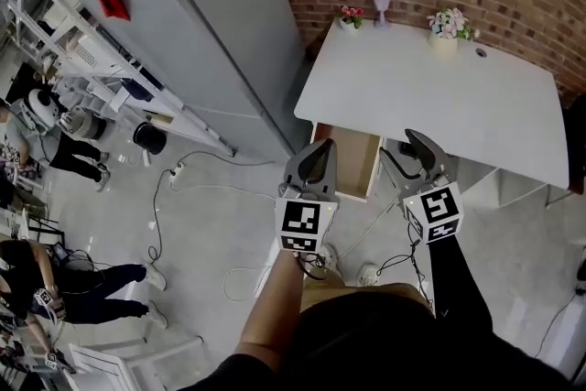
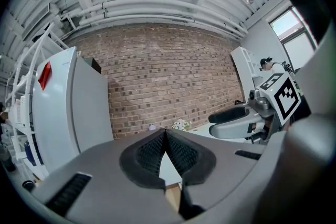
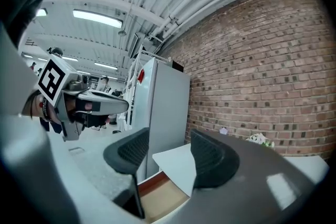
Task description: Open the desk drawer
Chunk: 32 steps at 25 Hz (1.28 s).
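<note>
A white desk (image 1: 430,96) stands against the brick wall. Its wooden drawer (image 1: 357,162) is pulled out from under the desk's near left corner, showing a brown inside. My left gripper (image 1: 317,158) is held up in the air in front of the drawer. It is shut, its ribbed pads meeting at the tip (image 2: 166,134) with nothing between them. My right gripper (image 1: 421,151) hangs beside it to the right, open (image 3: 169,147) and empty. In both gripper views the drawer (image 3: 160,198) shows below the jaws. Neither gripper touches the desk or the drawer.
A tall grey cabinet (image 1: 211,23) stands left of the desk. Two flower pots (image 1: 446,25) and a small lamp (image 1: 381,6) sit at the desk's back edge. Cables (image 1: 183,188) trail over the floor. People (image 1: 55,133) are at the far left.
</note>
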Tool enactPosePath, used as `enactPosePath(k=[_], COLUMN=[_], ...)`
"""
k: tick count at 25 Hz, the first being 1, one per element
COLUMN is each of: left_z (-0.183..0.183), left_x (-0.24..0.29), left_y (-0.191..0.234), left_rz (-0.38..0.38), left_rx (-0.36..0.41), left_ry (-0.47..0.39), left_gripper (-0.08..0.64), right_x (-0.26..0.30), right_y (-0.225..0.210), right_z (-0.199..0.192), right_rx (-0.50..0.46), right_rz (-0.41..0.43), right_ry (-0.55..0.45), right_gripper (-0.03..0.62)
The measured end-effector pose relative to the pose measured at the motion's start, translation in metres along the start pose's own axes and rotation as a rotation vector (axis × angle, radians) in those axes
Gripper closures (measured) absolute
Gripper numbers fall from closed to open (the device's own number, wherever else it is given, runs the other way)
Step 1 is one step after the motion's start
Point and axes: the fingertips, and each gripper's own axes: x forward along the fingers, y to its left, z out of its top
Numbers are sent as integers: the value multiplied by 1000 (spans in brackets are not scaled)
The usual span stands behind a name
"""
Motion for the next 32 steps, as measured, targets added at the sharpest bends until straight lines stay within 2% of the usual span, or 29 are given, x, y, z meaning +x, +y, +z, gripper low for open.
enactPosePath(k=[6,13,24,32], left_z=[25,36,44,44], left_x=[-11,-16,-27,-29], left_y=[3,14,19,12], left_rz=[10,18,46,37], left_rx=[25,30,24,28], left_ry=[-11,-19,-37,-40], left_gripper=[552,552,552,552], right_x=[-9,-10,-18,-18], right_y=[-1,-2,-2,6], right_z=[19,35,26,32], right_rx=[-52,-72,-49,-74], right_rz=[-2,-14,-29,-13], right_ry=[-19,-32,-38,-52], right_gripper=[354,354,354,354])
